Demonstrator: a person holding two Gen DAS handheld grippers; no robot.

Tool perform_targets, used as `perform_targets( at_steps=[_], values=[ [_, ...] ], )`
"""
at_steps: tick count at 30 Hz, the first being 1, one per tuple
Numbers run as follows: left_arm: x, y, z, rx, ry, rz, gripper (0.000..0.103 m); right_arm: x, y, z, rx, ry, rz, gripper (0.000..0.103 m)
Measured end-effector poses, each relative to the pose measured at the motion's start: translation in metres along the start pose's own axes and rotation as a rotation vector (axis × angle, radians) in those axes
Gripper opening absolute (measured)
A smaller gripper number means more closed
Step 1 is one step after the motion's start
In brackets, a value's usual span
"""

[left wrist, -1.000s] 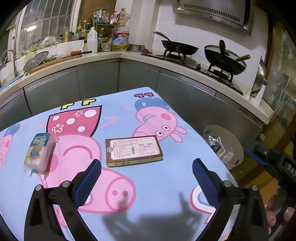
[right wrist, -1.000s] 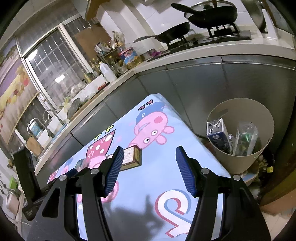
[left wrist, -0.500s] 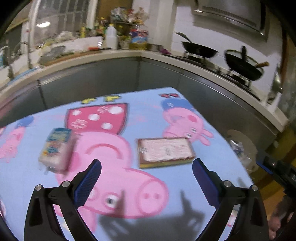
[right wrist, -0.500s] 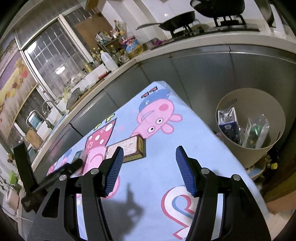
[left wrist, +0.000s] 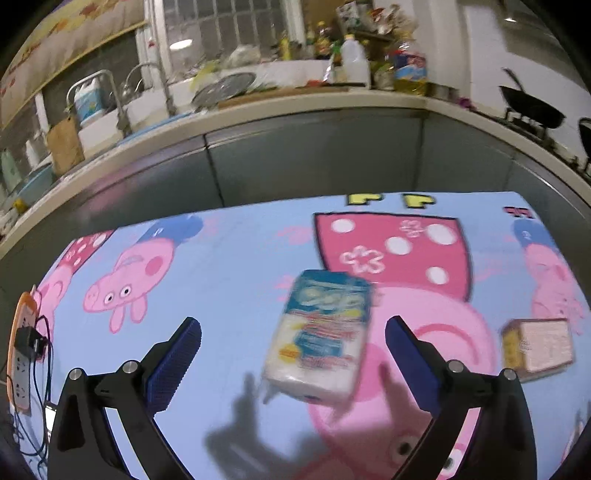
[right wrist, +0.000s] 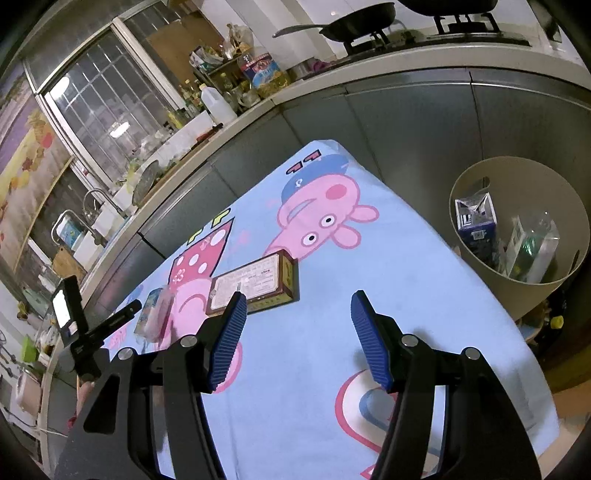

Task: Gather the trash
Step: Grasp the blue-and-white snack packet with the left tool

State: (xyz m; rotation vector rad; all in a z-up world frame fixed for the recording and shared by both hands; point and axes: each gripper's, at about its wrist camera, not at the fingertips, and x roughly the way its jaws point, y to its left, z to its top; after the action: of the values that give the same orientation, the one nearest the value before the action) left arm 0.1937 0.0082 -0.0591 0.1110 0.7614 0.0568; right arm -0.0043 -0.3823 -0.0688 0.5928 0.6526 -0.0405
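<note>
A blue-and-white tissue pack (left wrist: 319, 334) lies on the cartoon-pig tablecloth (left wrist: 236, 258), just ahead of my left gripper (left wrist: 293, 343), whose jaws stand open on either side of it without touching. A flat brown box (left wrist: 535, 349) lies to its right. In the right wrist view the box (right wrist: 255, 284) sits ahead and left of my open right gripper (right wrist: 297, 321), which holds nothing; the tissue pack (right wrist: 153, 314) lies further left. A beige trash bin (right wrist: 517, 225) stands off the table's right edge with a carton and a clear bottle inside.
A kitchen counter (left wrist: 295, 107) with sink, bottles and dishes runs behind the table. A stove with pans (right wrist: 354, 22) sits at the back right. An orange power strip with cables (left wrist: 22, 350) hangs at the table's left edge.
My left gripper swung left across the table, from facing the brown box to facing the tissue pack. My right gripper edged forward and lower toward the table; both stayed open.
</note>
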Motion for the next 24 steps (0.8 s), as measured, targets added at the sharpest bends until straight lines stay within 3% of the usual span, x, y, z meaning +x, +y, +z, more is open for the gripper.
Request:
perform_targets(
  at_steps=[18,24],
  values=[
    [0.031,0.011,0.002,-0.025,0.038,-0.039,0.099,0.015,0.000,-0.001,0.010,0.030,-0.001,0.059],
    [0.042,0.015,0.000,-0.066,0.072,-0.122,0.099,0.046,0.018,0.003,-0.083,0.072,0.013,0.062]
  ],
)
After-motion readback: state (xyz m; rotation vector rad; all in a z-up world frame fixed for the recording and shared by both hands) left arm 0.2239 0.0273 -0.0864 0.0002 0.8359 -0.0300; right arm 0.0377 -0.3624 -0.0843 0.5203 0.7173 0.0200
